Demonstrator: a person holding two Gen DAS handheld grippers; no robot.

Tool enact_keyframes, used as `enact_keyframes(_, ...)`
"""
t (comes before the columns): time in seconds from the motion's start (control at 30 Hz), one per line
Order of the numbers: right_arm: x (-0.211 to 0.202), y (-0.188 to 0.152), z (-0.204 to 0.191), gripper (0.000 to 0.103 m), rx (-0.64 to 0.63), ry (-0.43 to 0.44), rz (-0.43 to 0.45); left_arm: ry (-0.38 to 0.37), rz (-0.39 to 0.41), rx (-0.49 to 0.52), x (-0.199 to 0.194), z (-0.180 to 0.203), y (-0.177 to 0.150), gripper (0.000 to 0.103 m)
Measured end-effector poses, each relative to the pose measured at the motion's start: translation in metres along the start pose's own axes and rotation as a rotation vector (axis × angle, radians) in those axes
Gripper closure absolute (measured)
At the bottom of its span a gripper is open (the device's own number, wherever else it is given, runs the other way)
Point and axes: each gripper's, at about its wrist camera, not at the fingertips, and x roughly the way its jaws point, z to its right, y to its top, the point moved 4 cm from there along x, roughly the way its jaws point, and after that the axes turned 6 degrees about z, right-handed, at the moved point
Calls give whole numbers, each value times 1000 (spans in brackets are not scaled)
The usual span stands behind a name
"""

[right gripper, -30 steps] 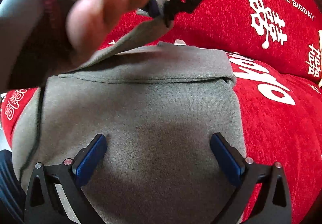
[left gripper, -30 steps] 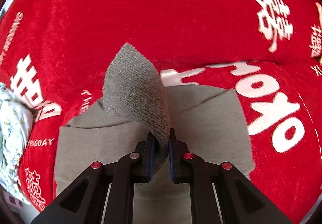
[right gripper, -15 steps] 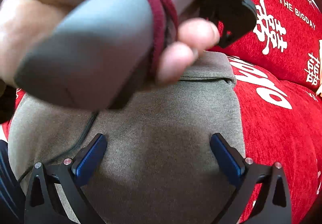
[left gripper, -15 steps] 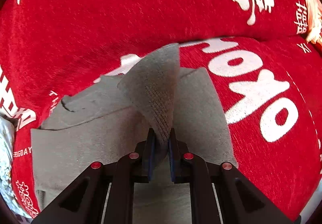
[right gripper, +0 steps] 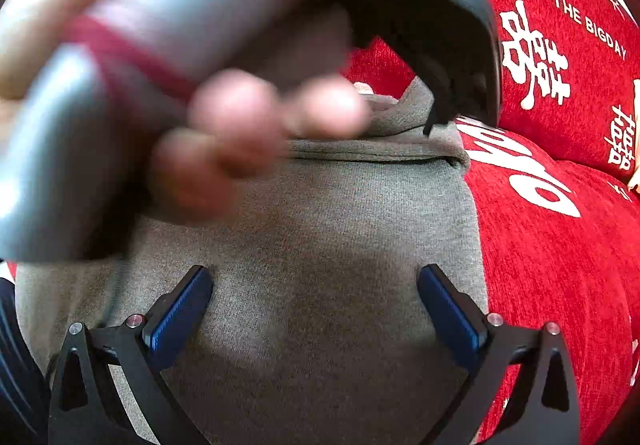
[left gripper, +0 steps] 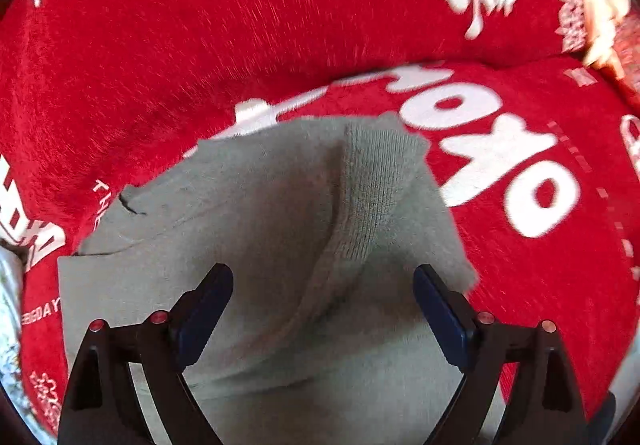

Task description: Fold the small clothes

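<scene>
A small grey knit garment [left gripper: 260,229] lies spread on a red cover with white lettering [left gripper: 200,25]. Its ribbed cuff [left gripper: 376,189] lies folded over the body, free of the pads. My left gripper [left gripper: 323,305] hovers just above it, jaws opening wide, with the sleeve below the gap but not pinched. In the right wrist view the same garment [right gripper: 320,265] fills the middle, and my right gripper [right gripper: 315,309] stands open over it with nothing held. A hand [right gripper: 240,133] on the left gripper's handle blocks the upper left of that view.
The red cover [right gripper: 560,245] surrounds the garment on all sides. A pale patterned cloth [left gripper: 8,305] shows at the far left edge of the left wrist view. A cream-coloured object [left gripper: 600,13] sits at the upper right corner.
My left gripper let go of the ribbed cuff and its jaws spread wide; the sleeve dropped onto the garment. The hand and left gripper shifted right across the right wrist view.
</scene>
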Motion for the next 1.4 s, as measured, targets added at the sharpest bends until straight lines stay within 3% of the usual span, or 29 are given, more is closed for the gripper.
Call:
enact_keyframes(0.1, -1, 0, -2, 0, -4, -9, -1, 22, 29, -78, -4, -24, 11, 11)
enact_keyframes(0.2, 0, 1, -5, 0, -9, -19, -4, 128, -40, -183, 20, -46, 27, 11)
enact_keyframes(0.33, -2, 0, -5, 0, -6, -18, 0, 205, -126, -103, 59, -29, 31, 11)
enact_keyframes(0.43, -3, 0, -4, 0, -5, -18, 2, 153, -100, -22, 53, -1, 25, 11)
enact_keyframes(0.53, -3, -1, -3, 0, -4, -18, 4, -105, -104, -23, 28, 9, 11, 11)
enact_keyframes(0.6, -3, -1, -3, 0, -4, -19, 5, -178, -97, 16, 12, 9, 0, 11)
enact_keyframes(0.67, -3, -1, -4, 0, -5, -20, 5, -126, -48, 69, -5, -3, -9, 11)
enact_keyframes(0.73, -3, -1, -5, 0, -6, -22, 4, -81, -19, 61, -12, -25, -12, 11)
enact_keyframes(0.87, -4, -1, -6, 0, -10, -27, 4, -5, -25, -122, -1, -94, -14, 11)
enact_keyframes(0.97, -5, -2, -7, 0, -12, -32, 5, 122, -81, -187, 22, -137, -39, 11)
enact_keyframes(1.03, -6, -2, -6, 0, -13, -34, 7, 101, -90, -250, 26, -156, -61, 11)
enact_keyframes(1.1, -6, -2, -6, 1, -11, -31, 6, 45, -42, -322, 12, -174, -83, 11)
enact_keyframes(1.2, -6, -2, -5, 1, -2, -17, -1, 52, 34, -327, -18, -191, -118, 11)
enact_keyframes(1.3, -5, 0, -4, 1, -5, -16, -17, 76, 26, -299, -28, -204, -157, 8)
enact_keyframes(1.4, -8, 5, 0, 0, 6, -2, -72, 85, 69, -355, -46, -224, -171, 8)
